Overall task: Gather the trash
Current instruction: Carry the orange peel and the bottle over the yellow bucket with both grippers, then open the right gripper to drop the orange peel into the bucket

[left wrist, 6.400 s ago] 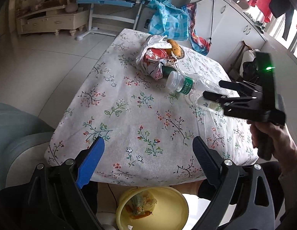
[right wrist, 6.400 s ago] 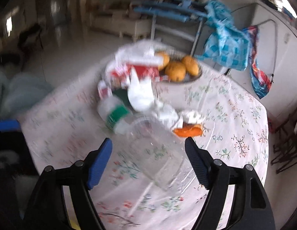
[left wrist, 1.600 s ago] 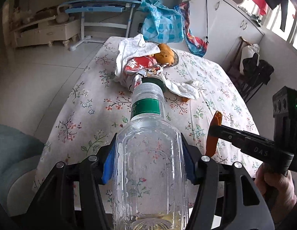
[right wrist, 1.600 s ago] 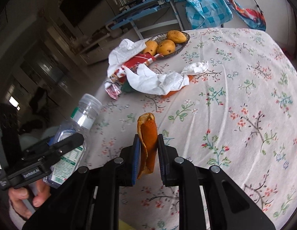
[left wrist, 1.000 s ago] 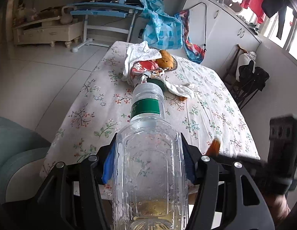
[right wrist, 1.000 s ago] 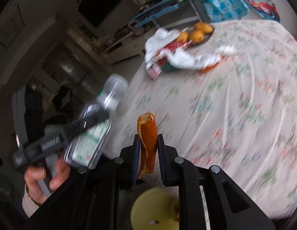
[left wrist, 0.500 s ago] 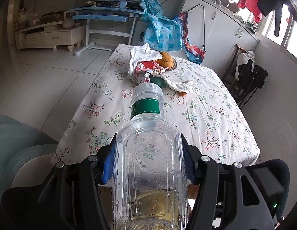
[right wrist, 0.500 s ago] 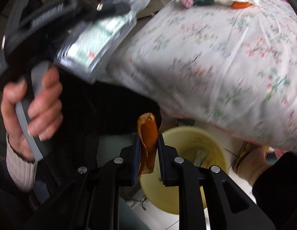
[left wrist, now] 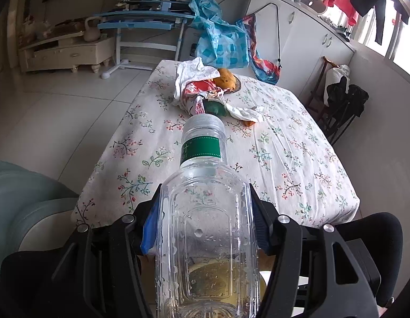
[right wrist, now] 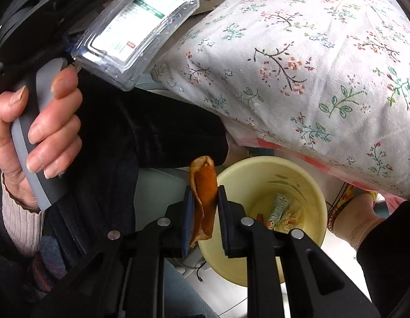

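Note:
My left gripper (left wrist: 205, 198) is shut on a clear plastic bottle (left wrist: 205, 212) with a green label band and white cap, held off the near end of the table. The bottle (right wrist: 136, 37) also shows in the right wrist view. My right gripper (right wrist: 204, 193) is shut on an orange peel (right wrist: 203, 193), held low beside the rim of a yellow trash bin (right wrist: 231, 262) on the floor; the bin holds wrappers. On the table lie a red snack bag (left wrist: 199, 92), white tissue (left wrist: 247, 112) and another orange scrap (left wrist: 248, 123).
The table with a floral cloth (left wrist: 284, 159) stretches ahead. A plate of oranges (left wrist: 227, 79) sits at its far end. A grey chair (left wrist: 25, 198) is at the left. My dark-clothed legs (right wrist: 141, 137) are next to the bin.
My right gripper has dropped a little closer to the yellow bin with the peel still held. The left gripper keeps the bottle almost still.

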{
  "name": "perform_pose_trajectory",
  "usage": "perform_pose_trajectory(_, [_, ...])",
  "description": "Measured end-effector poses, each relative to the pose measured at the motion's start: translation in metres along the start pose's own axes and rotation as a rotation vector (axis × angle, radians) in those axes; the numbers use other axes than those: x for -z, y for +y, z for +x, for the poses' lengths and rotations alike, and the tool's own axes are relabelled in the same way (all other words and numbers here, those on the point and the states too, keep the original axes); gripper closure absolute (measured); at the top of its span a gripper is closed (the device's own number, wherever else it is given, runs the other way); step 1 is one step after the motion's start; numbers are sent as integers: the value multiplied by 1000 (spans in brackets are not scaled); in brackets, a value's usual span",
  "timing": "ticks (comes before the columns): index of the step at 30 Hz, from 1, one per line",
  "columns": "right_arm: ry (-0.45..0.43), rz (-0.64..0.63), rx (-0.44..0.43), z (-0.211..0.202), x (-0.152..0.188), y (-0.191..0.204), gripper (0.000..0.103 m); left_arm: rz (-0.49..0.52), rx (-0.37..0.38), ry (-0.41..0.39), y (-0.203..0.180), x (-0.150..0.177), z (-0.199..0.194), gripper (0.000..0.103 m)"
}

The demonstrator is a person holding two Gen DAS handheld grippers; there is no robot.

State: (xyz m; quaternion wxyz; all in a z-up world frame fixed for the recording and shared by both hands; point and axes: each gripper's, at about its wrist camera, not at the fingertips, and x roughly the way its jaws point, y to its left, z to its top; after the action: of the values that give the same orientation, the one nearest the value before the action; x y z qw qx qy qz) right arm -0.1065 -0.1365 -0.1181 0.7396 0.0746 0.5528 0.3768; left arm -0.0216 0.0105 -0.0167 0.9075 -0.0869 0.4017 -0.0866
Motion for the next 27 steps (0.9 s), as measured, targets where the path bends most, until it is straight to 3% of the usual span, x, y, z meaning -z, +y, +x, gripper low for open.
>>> perform_pose_trajectory(10, [9, 70, 39, 4, 1, -16, 83, 34, 11, 1, -7, 4, -3, 47])
perform_pose_trajectory(27, [17, 72, 43, 5, -1, -14, 83, 53, 15, 12, -11, 7, -1, 47])
